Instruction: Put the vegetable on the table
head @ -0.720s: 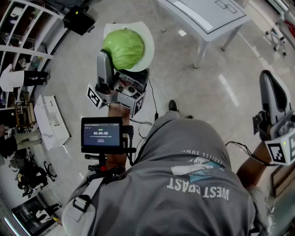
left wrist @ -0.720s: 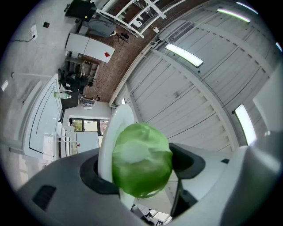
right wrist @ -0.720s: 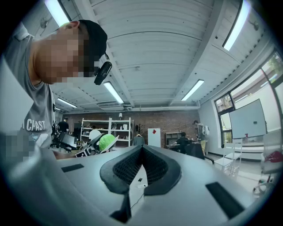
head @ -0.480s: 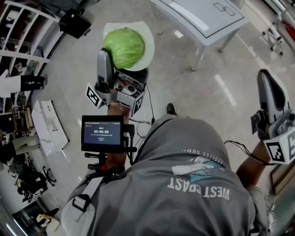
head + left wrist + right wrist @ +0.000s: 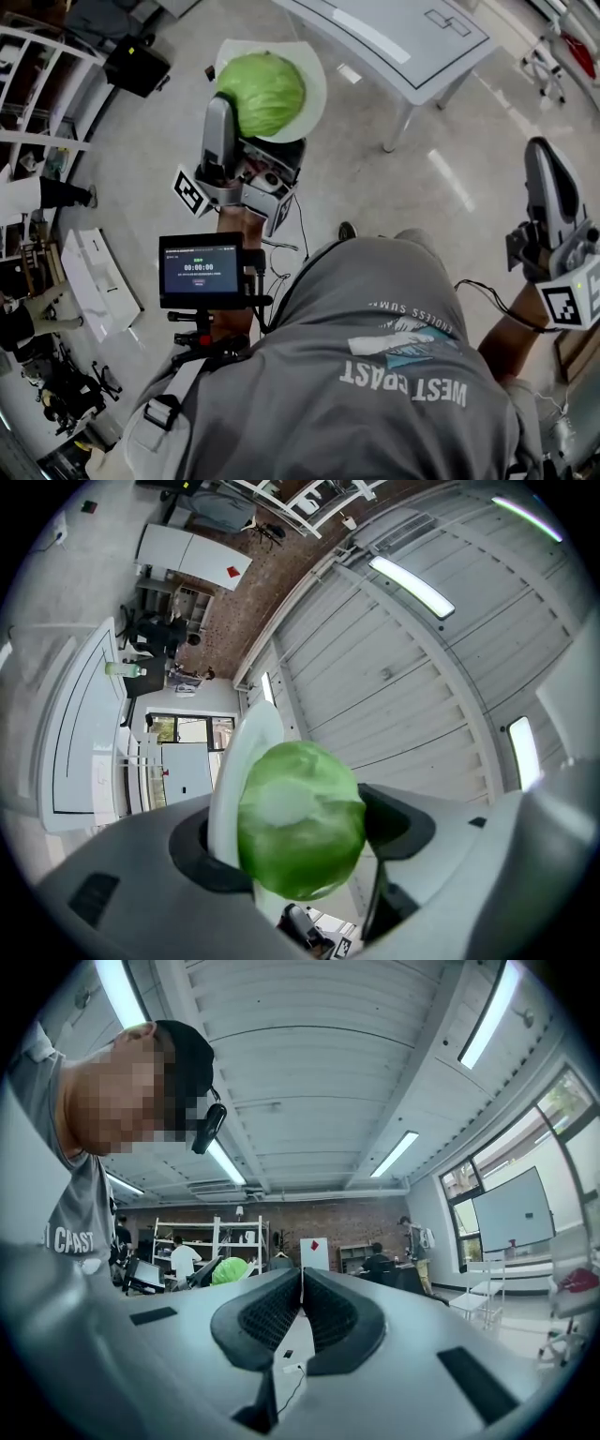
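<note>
Slightly glossy, waxy green cabbage [image 5: 268, 92]; smooth white plate [image 5: 317, 94]; right tool [image 5: 302, 1279] of matt grey plastic with ribbed black pads [image 5: 267, 1314].

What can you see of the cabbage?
The cabbage is one round, pale-green head with smooth, tightly wrapped leaves and a whitish patch facing the left gripper view. It looks whole and clean. It is held in the air between the left tongs, whose jaws stand wide and press its sides, with a white surface against one side. It hangs over the grey floor, apart from the white table, not yet set down.
</note>
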Demonstrator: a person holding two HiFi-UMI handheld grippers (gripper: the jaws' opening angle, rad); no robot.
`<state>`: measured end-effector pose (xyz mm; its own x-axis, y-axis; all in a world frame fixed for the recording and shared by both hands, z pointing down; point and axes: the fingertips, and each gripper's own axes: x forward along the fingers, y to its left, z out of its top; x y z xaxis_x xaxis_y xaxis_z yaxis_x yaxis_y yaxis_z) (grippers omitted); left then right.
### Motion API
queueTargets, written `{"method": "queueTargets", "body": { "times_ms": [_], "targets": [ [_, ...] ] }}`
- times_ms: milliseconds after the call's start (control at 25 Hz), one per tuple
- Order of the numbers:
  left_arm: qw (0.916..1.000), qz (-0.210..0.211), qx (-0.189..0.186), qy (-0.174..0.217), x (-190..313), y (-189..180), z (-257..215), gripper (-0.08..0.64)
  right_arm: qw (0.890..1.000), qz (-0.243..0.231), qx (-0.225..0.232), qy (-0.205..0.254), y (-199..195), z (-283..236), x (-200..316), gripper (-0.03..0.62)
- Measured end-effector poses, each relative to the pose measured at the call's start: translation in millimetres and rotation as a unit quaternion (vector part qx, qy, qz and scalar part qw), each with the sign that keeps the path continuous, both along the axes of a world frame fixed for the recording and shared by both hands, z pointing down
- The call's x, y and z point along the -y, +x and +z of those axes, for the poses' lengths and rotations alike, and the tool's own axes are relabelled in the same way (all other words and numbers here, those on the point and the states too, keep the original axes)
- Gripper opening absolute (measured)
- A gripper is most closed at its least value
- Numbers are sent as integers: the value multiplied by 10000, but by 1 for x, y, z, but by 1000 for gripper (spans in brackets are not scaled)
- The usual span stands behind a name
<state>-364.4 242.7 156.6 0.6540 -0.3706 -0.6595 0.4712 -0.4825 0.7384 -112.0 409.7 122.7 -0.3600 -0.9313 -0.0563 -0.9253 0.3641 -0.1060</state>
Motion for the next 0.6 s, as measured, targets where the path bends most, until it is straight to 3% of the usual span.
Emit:
{"method": "queueTargets", "body": {
  "times_ms": [240,440,600],
  "targets": [
    [10000,28,-9,-15,-2,6,-10,350,9998,123,150,31,14,-9,-3,9],
    [9999,-107,-47,120,-1,-31,-20,350,9998,39,186,108,-14,-11,8,9],
    [9995,-253,-86,141,2,-11,-22,350,9996,-95,227,124,15,-5,21,9]
  ]
}}
